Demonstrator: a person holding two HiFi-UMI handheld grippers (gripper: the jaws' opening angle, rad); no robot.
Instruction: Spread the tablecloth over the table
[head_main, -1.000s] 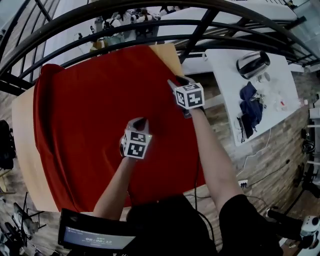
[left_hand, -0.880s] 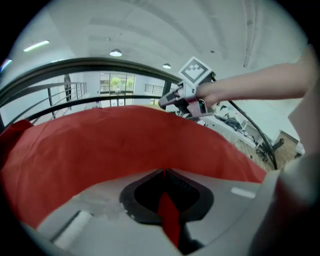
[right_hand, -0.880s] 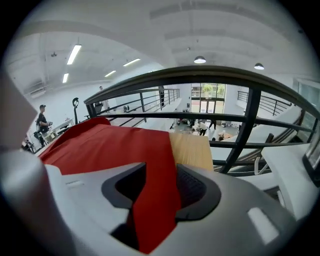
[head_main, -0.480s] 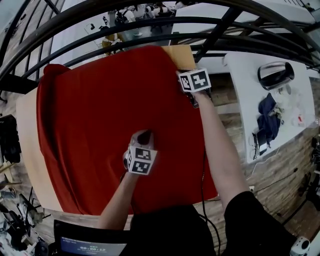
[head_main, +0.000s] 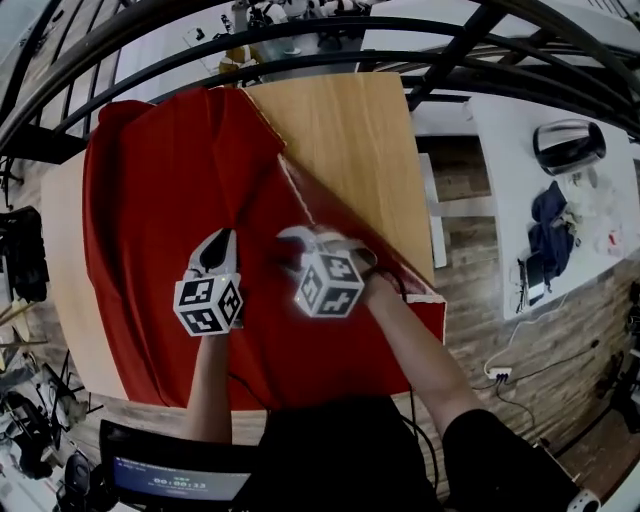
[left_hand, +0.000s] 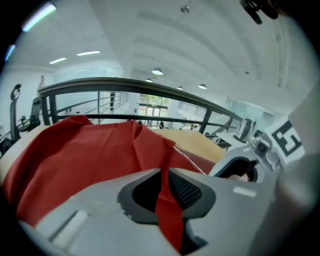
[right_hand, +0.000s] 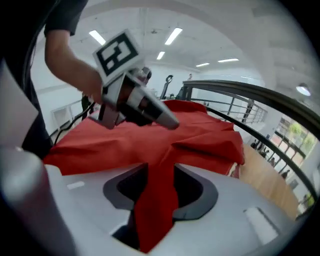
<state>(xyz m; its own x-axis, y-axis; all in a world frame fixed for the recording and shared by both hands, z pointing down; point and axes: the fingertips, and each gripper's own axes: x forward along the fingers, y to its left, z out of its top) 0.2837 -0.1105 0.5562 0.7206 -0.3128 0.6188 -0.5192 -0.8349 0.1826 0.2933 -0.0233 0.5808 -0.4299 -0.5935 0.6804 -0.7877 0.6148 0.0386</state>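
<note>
The red tablecloth (head_main: 160, 190) covers the left and near parts of the wooden table (head_main: 350, 150); its far right part is folded back, leaving bare wood. My left gripper (head_main: 217, 250) sits over the cloth's middle, shut on a narrow pinch of tablecloth (left_hand: 167, 210); its jaws have just eased open slightly with the cloth still pinched. My right gripper (head_main: 300, 240) is just to its right. Its jaws have just been opening and stand open, with a thick fold of tablecloth (right_hand: 155, 210) lying between them. In the right gripper view the left gripper (right_hand: 169, 122) hovers above the puckered cloth.
A curved black railing (head_main: 300, 40) runs along the table's far side. A white side table (head_main: 520, 130) at the right holds a grey helmet-like object (head_main: 568, 145) and a blue cloth (head_main: 550, 215). A screen (head_main: 170, 480) sits at the near edge. Cables lie on the plank floor.
My right gripper came from the far right corner back to the middle, dragging the cloth's right part with it and baring the wood. The left gripper shifted left.
</note>
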